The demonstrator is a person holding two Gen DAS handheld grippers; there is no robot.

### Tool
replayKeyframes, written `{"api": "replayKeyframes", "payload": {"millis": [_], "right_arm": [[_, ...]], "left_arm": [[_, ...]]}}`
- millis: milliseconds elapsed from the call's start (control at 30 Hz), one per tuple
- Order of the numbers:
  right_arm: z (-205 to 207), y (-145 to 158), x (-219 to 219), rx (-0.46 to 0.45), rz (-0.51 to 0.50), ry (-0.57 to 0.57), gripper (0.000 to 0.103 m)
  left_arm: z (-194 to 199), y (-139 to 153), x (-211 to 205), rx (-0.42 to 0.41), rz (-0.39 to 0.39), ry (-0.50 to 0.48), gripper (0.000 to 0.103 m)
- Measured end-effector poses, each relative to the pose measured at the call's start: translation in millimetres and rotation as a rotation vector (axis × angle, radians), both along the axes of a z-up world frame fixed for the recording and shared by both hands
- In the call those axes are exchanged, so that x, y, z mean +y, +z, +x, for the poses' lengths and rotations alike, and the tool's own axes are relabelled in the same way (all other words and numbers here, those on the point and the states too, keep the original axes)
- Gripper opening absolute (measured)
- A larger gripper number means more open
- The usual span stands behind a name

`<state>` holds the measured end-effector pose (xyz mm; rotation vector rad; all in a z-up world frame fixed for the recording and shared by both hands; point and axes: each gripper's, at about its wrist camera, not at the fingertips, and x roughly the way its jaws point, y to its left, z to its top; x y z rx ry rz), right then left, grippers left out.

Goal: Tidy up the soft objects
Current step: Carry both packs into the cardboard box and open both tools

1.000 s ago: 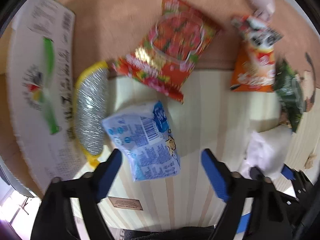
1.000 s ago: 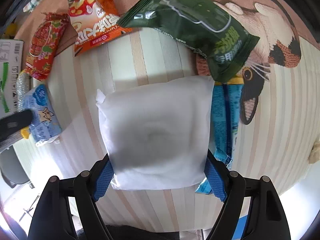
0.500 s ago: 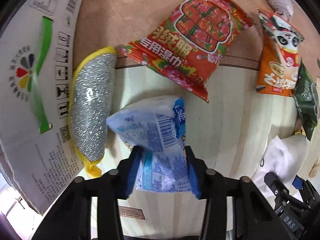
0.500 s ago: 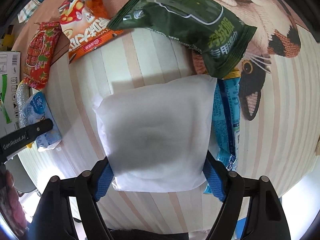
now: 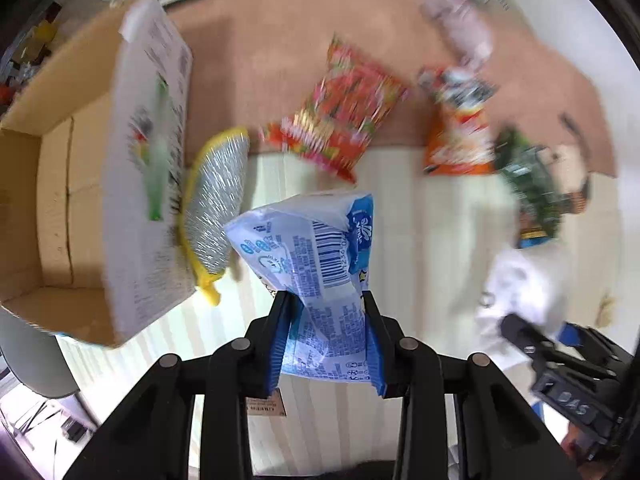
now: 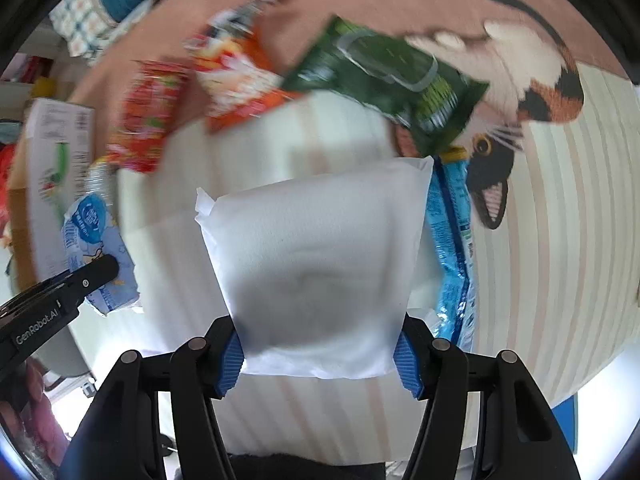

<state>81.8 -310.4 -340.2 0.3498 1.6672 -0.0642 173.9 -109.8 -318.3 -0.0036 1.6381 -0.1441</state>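
My left gripper (image 5: 325, 320) is shut on a blue and white tissue pack (image 5: 316, 256) and holds it above the striped mat (image 5: 420, 216); the pack also shows in the right wrist view (image 6: 96, 248). My right gripper (image 6: 320, 352) is shut on a white soft packet (image 6: 316, 248) and holds it above the mat. An open cardboard box (image 5: 80, 200) stands to the left. A silver and yellow scrubbing pad (image 5: 216, 204) lies beside the box.
On the mat and brown cloth lie a red snack bag (image 5: 340, 116), an orange snack bag (image 5: 460, 136), a green snack bag (image 6: 384, 84) and a blue packet (image 6: 452, 240). A cat picture (image 6: 532, 80) is printed on the mat.
My left gripper closed on the tissue pack and lifted it off the mat. My right gripper rose with the white packet. The box interior came into view at left.
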Motion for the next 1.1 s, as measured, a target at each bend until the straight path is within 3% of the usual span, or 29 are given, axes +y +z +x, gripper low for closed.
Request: {"api": "replayKeyframes", "payload": {"millis": [233, 333, 400, 500, 600, 767, 967, 1100], "right_arm": [[24, 98, 68, -0.165, 0.101, 0.107, 0.064], [64, 126, 120, -0.219, 0.142, 0.153, 0.064], [88, 139, 164, -0.248, 0.159, 0.186, 0.064], [125, 135, 236, -0.248, 0.15, 0.211, 0.064], [160, 119, 294, -0.216, 0.133, 0.221, 0.064], [206, 60, 364, -0.126, 0.073, 0.221, 0.064], [245, -12, 394, -0.044, -0.021, 0.231, 0.065], [257, -35, 397, -0.019, -0.057, 0.222, 0.065]], "left_arm": [[23, 124, 82, -0.155, -0.093, 0.041, 0.031], [39, 158, 134, -0.193, -0.085, 0.06, 0.031], [47, 165, 172, -0.211, -0.058, 0.064, 0.031], [63, 149, 217, -0.2, -0.008, 0.08, 0.031], [79, 115, 258, -0.148, 0.009, 0.101, 0.031], [128, 51, 296, -0.044, -0.021, 0.099, 0.031], [165, -10, 295, 0.05, -0.062, 0.052, 0.032], [175, -35, 296, 0.099, -0.096, 0.04, 0.033]]}}
